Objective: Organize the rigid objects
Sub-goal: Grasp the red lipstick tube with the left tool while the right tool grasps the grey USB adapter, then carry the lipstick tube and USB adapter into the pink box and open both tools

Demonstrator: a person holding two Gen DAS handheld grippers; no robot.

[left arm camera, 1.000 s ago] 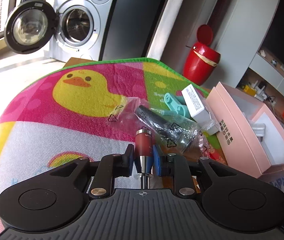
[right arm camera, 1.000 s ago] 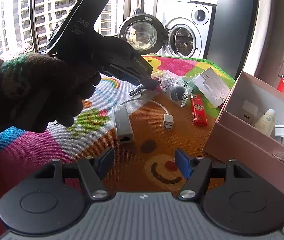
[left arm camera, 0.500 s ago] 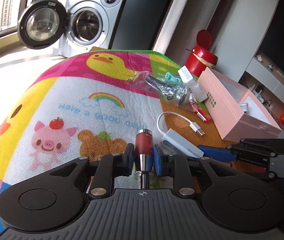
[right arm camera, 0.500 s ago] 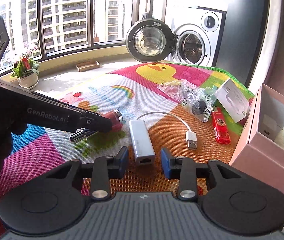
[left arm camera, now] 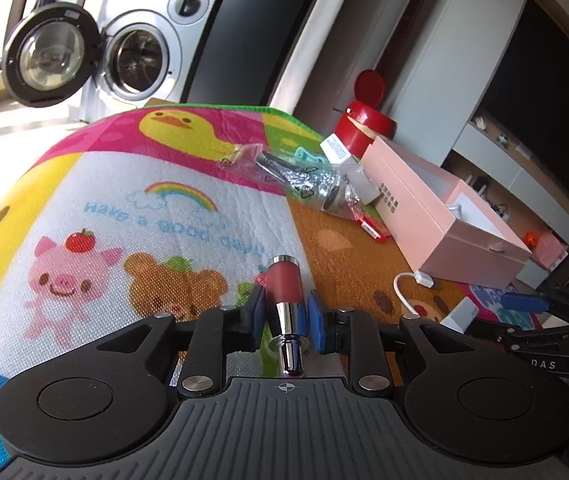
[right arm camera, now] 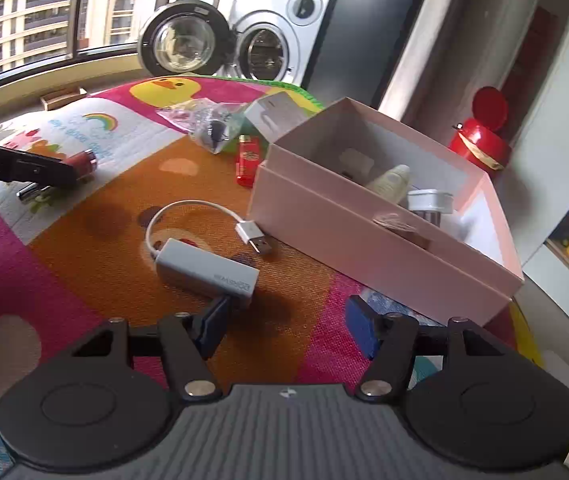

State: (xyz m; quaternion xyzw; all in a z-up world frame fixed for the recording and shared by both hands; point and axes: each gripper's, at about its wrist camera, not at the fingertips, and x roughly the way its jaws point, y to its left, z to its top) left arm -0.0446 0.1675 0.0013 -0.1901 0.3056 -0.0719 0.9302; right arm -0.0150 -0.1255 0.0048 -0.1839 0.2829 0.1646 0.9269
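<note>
My left gripper (left arm camera: 284, 314) is shut on a dark red and chrome lipstick-like tube (left arm camera: 284, 294), low over the play mat; the tube also shows in the right wrist view (right arm camera: 78, 164). My right gripper (right arm camera: 284, 326) is open and empty, just above a grey USB adapter (right arm camera: 206, 270) with a white cable (right arm camera: 188, 210). A pink open box (right arm camera: 380, 216) holds a cream bottle (right arm camera: 390, 182) and a silver-lidded item (right arm camera: 430, 200). A red lighter (right arm camera: 247, 160) and a plastic bag of dark parts (right arm camera: 208, 124) lie further back.
A white carton (right arm camera: 274, 118) lies behind the box. A red bin (right arm camera: 480, 140) stands by the wall. A washing machine (right arm camera: 272, 40) with its door open stands beyond the mat (right arm camera: 64, 272). Shelving is at the right.
My right gripper has opened wider and swung right toward the pink box, with the adapter now at its left finger. My left gripper has moved slightly, still holding the tube.
</note>
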